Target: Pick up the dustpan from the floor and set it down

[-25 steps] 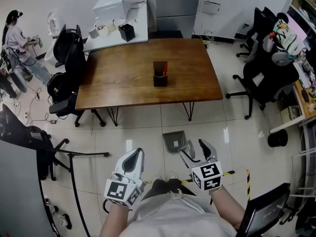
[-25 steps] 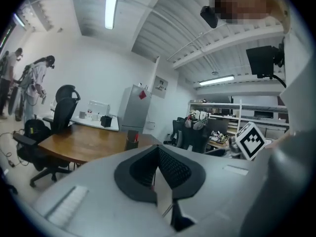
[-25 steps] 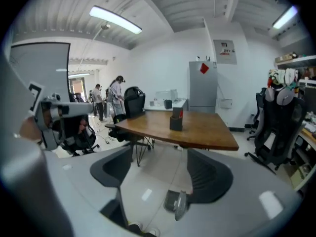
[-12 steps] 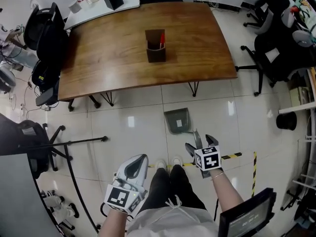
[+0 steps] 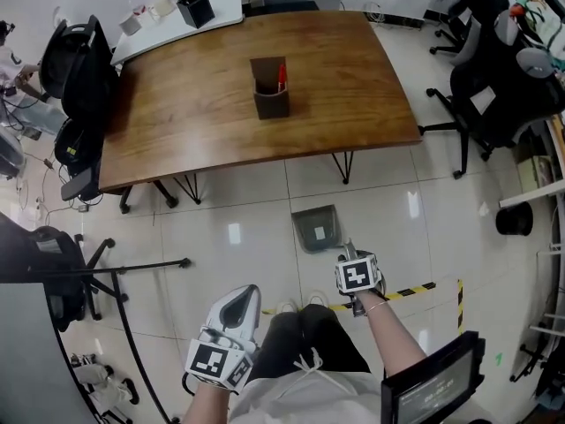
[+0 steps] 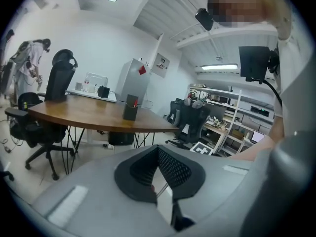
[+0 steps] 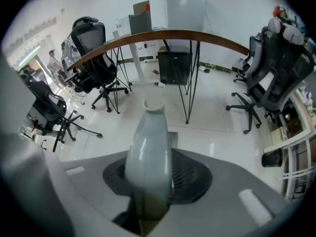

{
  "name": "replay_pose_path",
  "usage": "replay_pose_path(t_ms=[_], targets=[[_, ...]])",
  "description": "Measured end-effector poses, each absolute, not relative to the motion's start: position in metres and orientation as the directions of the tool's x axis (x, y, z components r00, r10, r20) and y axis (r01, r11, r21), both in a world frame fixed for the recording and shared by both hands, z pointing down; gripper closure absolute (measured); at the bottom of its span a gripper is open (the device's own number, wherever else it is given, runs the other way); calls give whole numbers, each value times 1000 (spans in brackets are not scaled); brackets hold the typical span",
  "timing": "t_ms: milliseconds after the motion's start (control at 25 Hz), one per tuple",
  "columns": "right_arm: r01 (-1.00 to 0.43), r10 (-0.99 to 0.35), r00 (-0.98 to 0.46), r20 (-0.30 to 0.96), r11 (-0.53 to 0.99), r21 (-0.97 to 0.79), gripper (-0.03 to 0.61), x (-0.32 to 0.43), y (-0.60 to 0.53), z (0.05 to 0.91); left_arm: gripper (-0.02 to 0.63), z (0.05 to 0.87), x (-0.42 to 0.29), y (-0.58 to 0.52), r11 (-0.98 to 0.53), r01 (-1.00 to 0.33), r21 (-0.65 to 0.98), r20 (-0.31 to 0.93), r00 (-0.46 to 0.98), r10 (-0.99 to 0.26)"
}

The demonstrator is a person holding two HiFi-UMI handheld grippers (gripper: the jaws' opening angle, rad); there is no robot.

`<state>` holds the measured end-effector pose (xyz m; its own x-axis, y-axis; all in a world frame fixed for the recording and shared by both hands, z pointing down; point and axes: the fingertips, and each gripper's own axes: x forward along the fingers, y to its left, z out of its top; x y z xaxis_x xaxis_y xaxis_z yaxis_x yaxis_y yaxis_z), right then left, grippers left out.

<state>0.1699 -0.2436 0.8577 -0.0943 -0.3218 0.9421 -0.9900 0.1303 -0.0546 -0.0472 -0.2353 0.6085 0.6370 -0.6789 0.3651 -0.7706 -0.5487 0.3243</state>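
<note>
Grey plastic fills the gap between the jaws of the right gripper [image 5: 347, 253]: the jaws have just been closing and now clamp the rounded handle [image 7: 148, 152] of the dustpan [image 5: 316, 228], with the dark ribbed pads pressed to either side of it. The gripper points steeply down at the floor [image 5: 238, 263], and the handle runs away from it to an open hanging end. The pan itself lies flat on the pale glossy tiles just ahead of the person's feet, mouth turned toward the wooden table [image 5: 221, 104], and sits near that table's front edge but not under it. It looks like a light, hollow, moulded piece, stiff enough to lift by the handle alone. The smooth tapered handle may slip or roll in the pads, though, and the wide pan at the far end will likely want to droop or swing. A hold well down the handle, close to the pan, should handle better than one at the tip. The left gripper [image 5: 245, 291] hangs beside the person's knee with its jaws together on nothing, well apart from the dustpan. Farther out, a dark pen holder [image 5: 270, 95] stands on the table, and a strip of yellow-and-black tape [image 5: 415, 288] crosses the tiles to the right.
</note>
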Motion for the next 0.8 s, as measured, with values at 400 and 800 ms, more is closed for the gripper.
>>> replay_pose_path(t_ms=[400, 800], targets=[[-983, -296, -122, 947, 165, -75, 578, 161, -238, 855, 598, 597, -56, -223, -524, -791, 316, 360, 611, -705], [-980, -268, -183, 946, 132, -152, 578, 149, -191, 723, 598, 514, -57, -202, -588, -741, 324, 296, 670, -681]])
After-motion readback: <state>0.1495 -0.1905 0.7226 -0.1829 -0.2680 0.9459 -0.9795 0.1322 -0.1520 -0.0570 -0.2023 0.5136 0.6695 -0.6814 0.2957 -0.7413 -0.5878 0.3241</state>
